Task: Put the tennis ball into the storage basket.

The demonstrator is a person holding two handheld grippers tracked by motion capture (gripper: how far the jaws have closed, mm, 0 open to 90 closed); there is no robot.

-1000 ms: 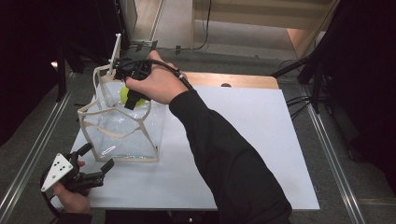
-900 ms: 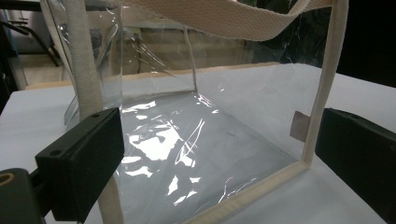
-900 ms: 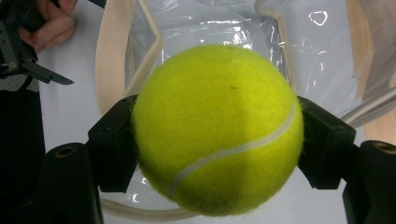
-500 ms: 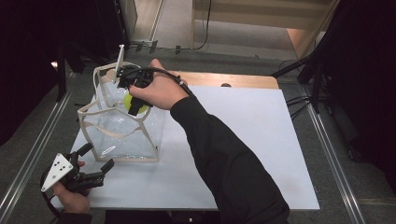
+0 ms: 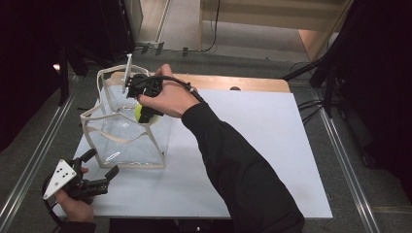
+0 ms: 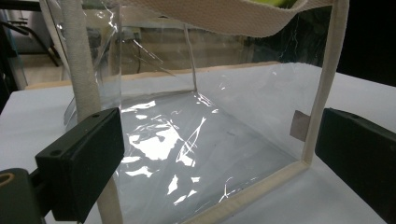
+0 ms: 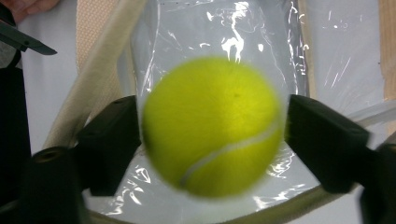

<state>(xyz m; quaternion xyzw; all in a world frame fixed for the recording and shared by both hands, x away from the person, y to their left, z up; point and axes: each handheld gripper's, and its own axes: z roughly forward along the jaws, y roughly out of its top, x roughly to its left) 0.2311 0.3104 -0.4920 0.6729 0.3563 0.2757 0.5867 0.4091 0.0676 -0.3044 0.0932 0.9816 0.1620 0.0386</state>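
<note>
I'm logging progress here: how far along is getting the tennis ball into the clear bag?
Done: the clear bag stands open on the table. In hand: the right gripper holds the tennis ball above the bag's mouth. Left: releasing it inside. The left gripper waits open beside the bag.

You see a glossy clear plastic bag [image 5: 127,136] with woven cloth trim, a fuzzy felt tennis ball [image 7: 212,126], matt black tongs [image 7: 212,140], a matt white bench [image 5: 272,145].
</note>
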